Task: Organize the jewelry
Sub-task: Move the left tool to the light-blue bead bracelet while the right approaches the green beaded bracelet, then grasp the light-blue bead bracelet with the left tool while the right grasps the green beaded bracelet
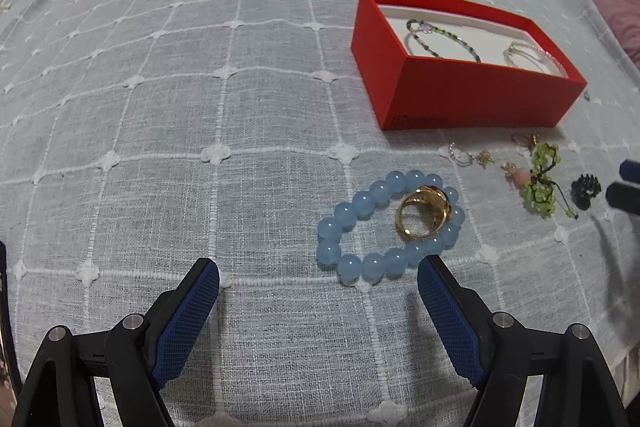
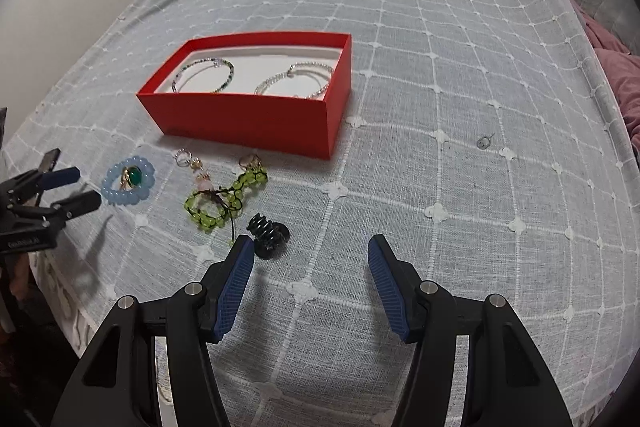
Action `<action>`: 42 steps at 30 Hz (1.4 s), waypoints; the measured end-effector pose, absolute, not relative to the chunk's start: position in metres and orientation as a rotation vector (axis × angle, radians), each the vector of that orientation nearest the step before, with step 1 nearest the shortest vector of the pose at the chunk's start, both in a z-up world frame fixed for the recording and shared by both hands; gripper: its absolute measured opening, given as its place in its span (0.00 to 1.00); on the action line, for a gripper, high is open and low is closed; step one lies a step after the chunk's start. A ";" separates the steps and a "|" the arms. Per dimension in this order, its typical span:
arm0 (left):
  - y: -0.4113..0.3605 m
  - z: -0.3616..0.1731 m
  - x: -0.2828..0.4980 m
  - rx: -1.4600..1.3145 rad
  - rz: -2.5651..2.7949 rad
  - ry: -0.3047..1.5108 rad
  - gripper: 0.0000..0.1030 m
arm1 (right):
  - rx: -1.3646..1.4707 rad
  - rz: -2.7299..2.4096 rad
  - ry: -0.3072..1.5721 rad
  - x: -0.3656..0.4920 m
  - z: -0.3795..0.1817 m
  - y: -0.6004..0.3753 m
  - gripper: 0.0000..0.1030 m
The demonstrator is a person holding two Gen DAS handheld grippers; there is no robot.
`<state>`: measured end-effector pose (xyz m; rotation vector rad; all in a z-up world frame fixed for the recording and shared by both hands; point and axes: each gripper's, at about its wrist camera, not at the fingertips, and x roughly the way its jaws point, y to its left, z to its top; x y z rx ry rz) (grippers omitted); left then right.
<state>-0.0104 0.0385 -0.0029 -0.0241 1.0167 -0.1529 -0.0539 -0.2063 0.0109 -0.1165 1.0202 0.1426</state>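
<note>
Currently the left tool (image 1: 318,277) hovers wide open and empty just near of the blue bead bracelet (image 1: 390,227), which lies on the bed (image 1: 200,107) with a gold ring (image 1: 424,215) inside its loop; straddle one side of the beads only, close gently, and avoid catching the ring. The right tool (image 2: 311,255) is likewise wide open and empty beside one black hair claw (image 2: 267,231). Count: one red box (image 2: 248,119) holding two bracelets, one green bead bracelet (image 2: 224,199) outside.
</note>
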 end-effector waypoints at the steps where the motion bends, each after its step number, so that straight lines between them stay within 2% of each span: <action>1: 0.040 -0.003 -0.010 -0.037 -0.150 1.018 0.80 | -0.118 0.145 1.018 -0.053 0.012 -0.205 0.60; 5: 0.045 -0.005 -0.005 -0.071 -0.142 1.028 0.71 | -0.118 0.158 1.004 -0.051 0.016 -0.199 0.60; 9: 0.045 -0.009 -0.001 -0.083 -0.141 1.048 0.57 | -0.117 0.175 0.996 -0.049 0.018 -0.190 0.60; 15: 0.042 -0.015 0.006 -0.104 -0.169 1.070 0.51 | -0.140 0.211 0.995 -0.049 0.016 -0.174 0.60; 17: 0.040 -0.015 0.007 -0.109 -0.176 1.073 0.46 | -0.146 0.220 0.992 -0.049 0.017 -0.169 0.60; 21: 0.037 -0.016 0.009 -0.131 -0.223 1.081 0.23 | -0.146 0.232 0.991 -0.046 0.015 -0.163 0.60; 24: 0.036 -0.015 0.012 -0.135 -0.222 1.085 0.18 | -0.133 0.234 0.993 -0.042 0.014 -0.161 0.60; 28: 0.042 -0.017 0.015 -0.167 -0.211 1.094 0.12 | -0.099 0.244 0.995 -0.038 0.014 -0.160 0.60; 42: 0.027 -0.020 0.010 -0.002 -0.153 1.045 0.16 | -0.047 0.242 1.035 -0.018 -0.001 -0.152 0.60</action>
